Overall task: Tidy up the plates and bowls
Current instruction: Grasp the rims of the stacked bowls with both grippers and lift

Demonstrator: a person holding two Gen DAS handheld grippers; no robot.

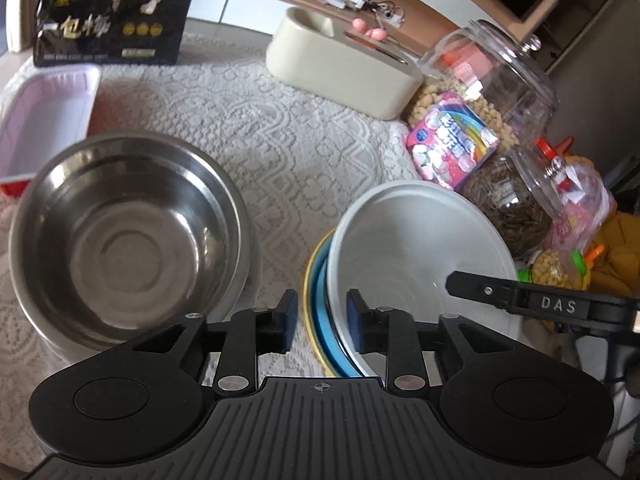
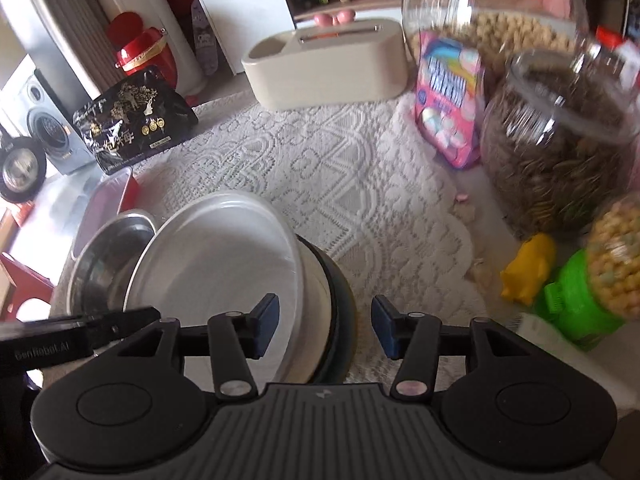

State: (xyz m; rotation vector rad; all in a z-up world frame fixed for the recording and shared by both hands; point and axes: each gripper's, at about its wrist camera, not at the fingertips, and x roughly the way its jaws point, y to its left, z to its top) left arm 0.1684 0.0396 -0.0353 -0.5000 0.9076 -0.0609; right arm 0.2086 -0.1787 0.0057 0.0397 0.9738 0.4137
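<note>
On right gripper [image 1: 520,300]: "DAS"; left gripper [image 1: 322,322] reads "GenRobot.AI". Both spread, straddling white bowl [image 1: 412,248] rim. One steel bowl [image 1: 128,236] at 9 o'clock.

In the left wrist view, the arm of the right tool [image 1: 560,306] carries the raised letters "DAS". In the right wrist view, the arm of the left tool [image 2: 52,344] bears the faint word "GenRobot.AI". The black bag [image 1: 116,12] at the far edge of the table shows large pale Chinese characters, of which "一包" can be read. The print on the pink candy packet [image 1: 452,140] is too blurred to read.
</note>
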